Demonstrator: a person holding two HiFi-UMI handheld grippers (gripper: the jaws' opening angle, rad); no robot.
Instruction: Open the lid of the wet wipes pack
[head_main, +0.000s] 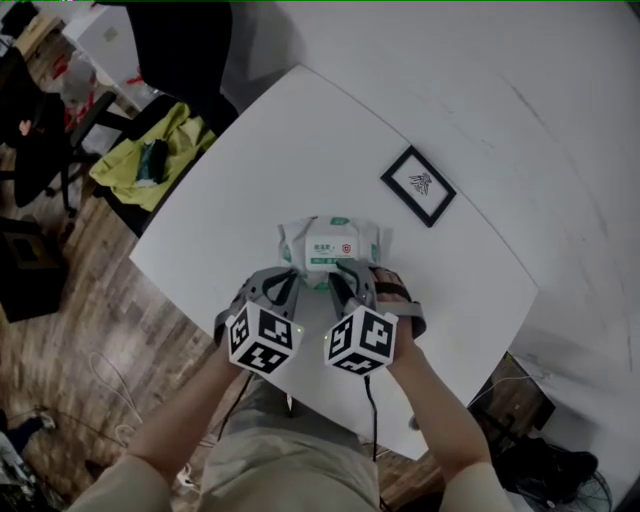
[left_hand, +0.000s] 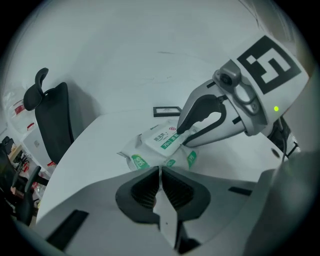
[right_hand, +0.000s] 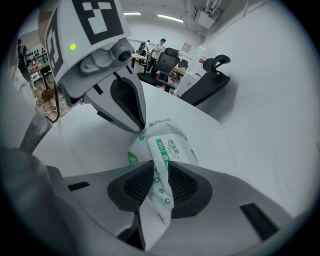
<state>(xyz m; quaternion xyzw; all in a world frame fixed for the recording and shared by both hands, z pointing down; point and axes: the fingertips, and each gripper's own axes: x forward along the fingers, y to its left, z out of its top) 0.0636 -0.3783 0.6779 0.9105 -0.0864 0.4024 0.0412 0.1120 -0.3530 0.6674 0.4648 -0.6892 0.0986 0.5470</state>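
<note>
Person's forearms (head_main: 445, 420) are nearest, low in the head view, one gripper in each hand, marker cubes facing up. Both grippers point down at the near end of the wet wipes pack (head_main: 330, 240).

Pack lies flat on the white table (head_main: 300, 150), about mid-table and close to the near edge. Its lid (head_main: 331, 251), with the green stripe, faces up and sits flat, not lifted.

Right gripper (head_main: 343, 272): jaws part-way closed on the pack's near end, film running between the pads and touching both. In the left gripper view one fingertip sits at the lid's edge.

Left gripper (head_main: 289, 279): jaws together, tips right at the pack's near-left corner. A white sliver shows between them; can't tell if it's pack film.

Black picture frame (head_main: 418, 185) lies flat on the table, well beyond the pack. Black office chair (left_hand: 50, 120) stands off the table's far side.
</note>
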